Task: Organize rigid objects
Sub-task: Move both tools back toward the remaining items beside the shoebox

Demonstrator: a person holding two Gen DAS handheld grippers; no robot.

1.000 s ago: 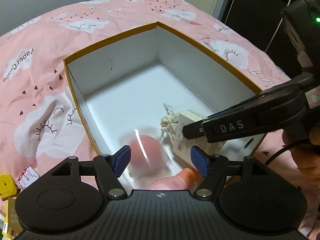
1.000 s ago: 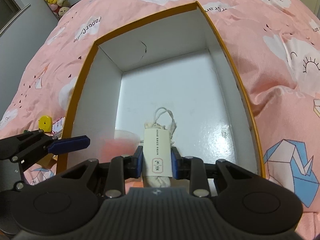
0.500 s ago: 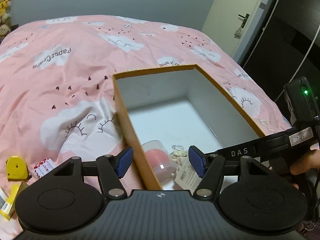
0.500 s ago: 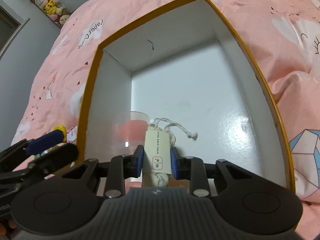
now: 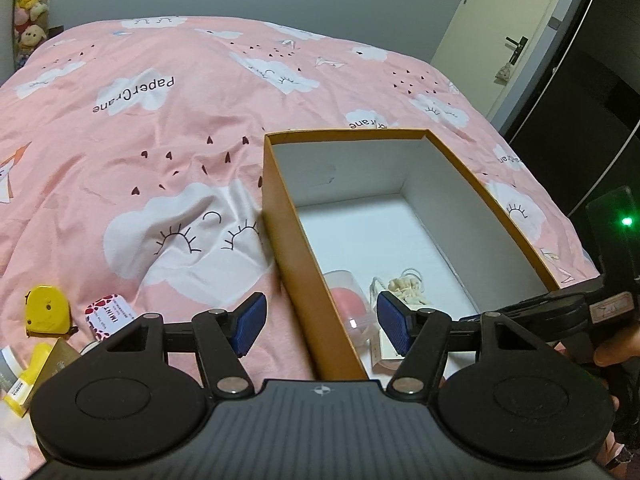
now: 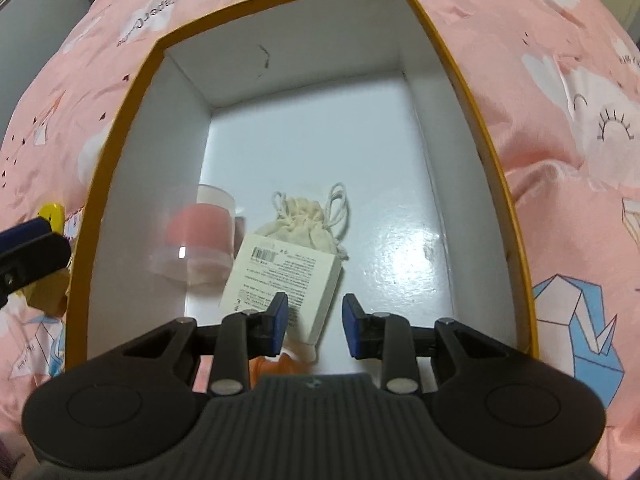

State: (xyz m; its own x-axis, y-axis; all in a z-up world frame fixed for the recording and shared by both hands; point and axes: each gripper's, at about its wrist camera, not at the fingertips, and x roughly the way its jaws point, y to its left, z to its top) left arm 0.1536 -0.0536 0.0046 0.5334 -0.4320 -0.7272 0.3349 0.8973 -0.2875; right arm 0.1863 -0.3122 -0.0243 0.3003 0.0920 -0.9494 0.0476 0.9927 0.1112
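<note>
An orange-rimmed white box lies on the pink bed. Inside it are a clear case with a pink sponge, a cream drawstring pouch and a white labelled carton lying flat on the pouch. My right gripper is open just above the carton's near end, holding nothing. My left gripper is open and empty, raised over the box's left wall.
Left of the box on the duvet lie a yellow tape measure, a small red-and-white packet, a gold box and a yellow item. A door stands at the back right.
My right gripper has opened and let go of the white carton, which now lies in the box on the pouch. My left gripper has pulled back and up, out of the box.
</note>
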